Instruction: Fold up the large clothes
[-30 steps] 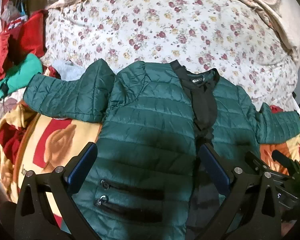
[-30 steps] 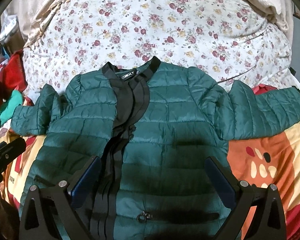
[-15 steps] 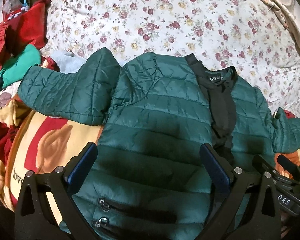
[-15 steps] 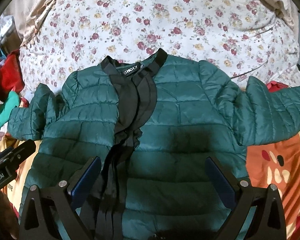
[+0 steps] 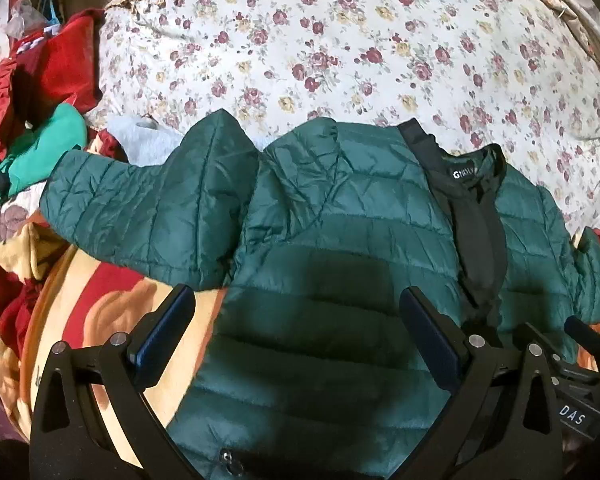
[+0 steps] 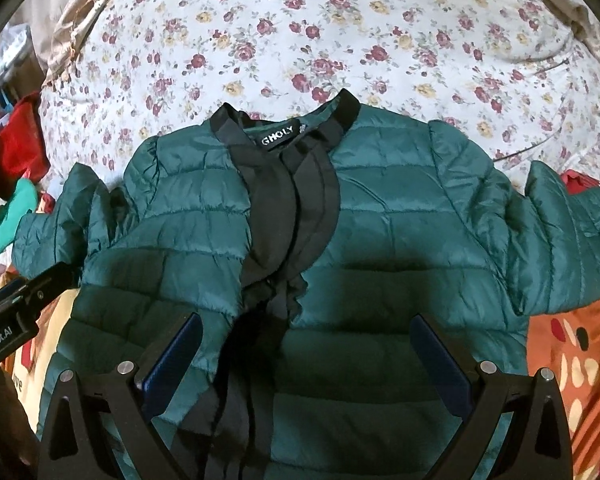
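On the floral bedspread (image 6: 340, 40) a quilted green jacket (image 6: 380, 220) lies flat, both fingers (image 5: 164, 336) pairs spread wide, empty.

The jacket (image 6: 380, 248) lies spread on the bedspread (image 6: 320, 32), clothes pile (image 5: 32, 92) at its left.
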The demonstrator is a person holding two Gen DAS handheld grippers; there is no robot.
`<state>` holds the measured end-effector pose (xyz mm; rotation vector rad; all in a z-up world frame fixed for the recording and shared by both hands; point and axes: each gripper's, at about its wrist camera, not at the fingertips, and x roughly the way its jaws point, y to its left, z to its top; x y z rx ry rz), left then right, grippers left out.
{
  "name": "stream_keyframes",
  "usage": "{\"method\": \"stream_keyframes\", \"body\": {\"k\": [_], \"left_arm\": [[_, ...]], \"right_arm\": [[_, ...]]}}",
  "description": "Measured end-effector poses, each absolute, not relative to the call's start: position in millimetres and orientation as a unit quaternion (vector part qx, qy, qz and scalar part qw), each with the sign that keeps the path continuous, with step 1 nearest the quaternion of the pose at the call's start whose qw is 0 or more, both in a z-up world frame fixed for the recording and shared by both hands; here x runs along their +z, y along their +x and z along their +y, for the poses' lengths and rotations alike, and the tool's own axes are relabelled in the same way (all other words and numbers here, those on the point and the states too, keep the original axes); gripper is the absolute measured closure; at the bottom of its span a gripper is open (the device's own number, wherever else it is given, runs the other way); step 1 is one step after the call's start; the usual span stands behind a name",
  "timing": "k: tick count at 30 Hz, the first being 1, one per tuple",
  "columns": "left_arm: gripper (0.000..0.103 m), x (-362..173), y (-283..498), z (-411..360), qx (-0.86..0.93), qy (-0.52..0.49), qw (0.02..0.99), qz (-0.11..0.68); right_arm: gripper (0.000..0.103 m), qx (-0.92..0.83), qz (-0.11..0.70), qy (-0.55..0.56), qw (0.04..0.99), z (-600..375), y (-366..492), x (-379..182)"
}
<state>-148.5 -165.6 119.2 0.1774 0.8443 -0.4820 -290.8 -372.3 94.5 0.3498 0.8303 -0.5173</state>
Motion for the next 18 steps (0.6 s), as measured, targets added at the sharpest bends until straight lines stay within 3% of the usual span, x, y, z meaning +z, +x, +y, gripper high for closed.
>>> {"method": "stream_keyframes", "body": {"k": [18], "left_arm": [[0.001, 97.1, -122.9, -170.6, -0.22, 0.077, 0.873, 0.429]], "right_arm": [[0.0, -0.239, 0.412, 0.165, 0.864, -373.6, -255.2, 75.6]]}}
